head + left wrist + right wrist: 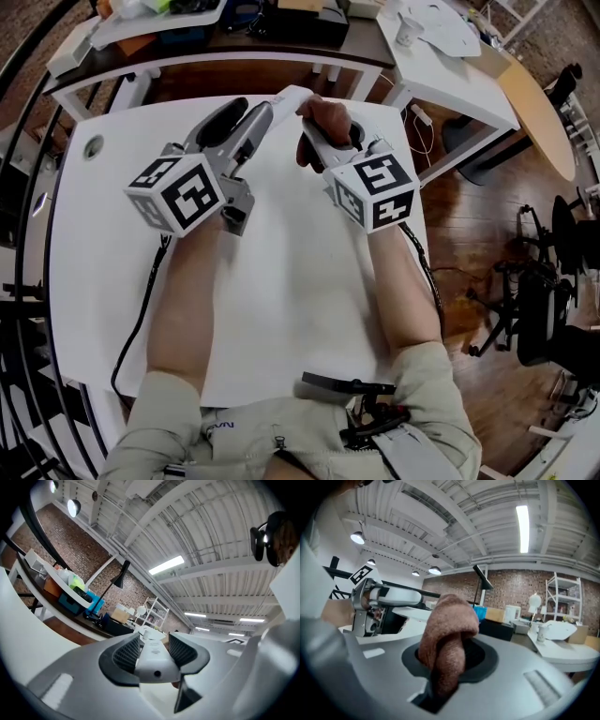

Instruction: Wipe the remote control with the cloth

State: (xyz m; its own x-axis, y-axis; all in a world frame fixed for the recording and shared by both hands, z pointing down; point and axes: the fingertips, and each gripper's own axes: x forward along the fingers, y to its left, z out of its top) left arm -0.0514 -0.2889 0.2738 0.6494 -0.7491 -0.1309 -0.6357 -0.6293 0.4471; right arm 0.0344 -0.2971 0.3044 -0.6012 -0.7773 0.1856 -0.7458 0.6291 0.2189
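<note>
Step in hand: wipe is set up and at the contact stage. The left gripper point(246, 120) has its fingers point(127, 652) clamped on the near end of the white remote control point(281, 101). The rest of the remote sticks out ahead, held in the air over the white worktop point(281, 281).

The right gripper point(323, 141) is pinched tight on a bunched brown cloth point(330, 114), and the wad bulges out past the fingers. In the head view the cloth sits right at the remote's far end. Touching or just beside it, I can't tell.

Next move, my read: press the wad onto the remote's face and stroke along its length. The left gripper has to hold rigid, because with only the end gripped the remote could pivot under side load.

Pose: both arms are stretched forward over the worktop, with the grippers roughly level and pointing away from the body. The left is angled in toward the right, so the tips converge.
</note>
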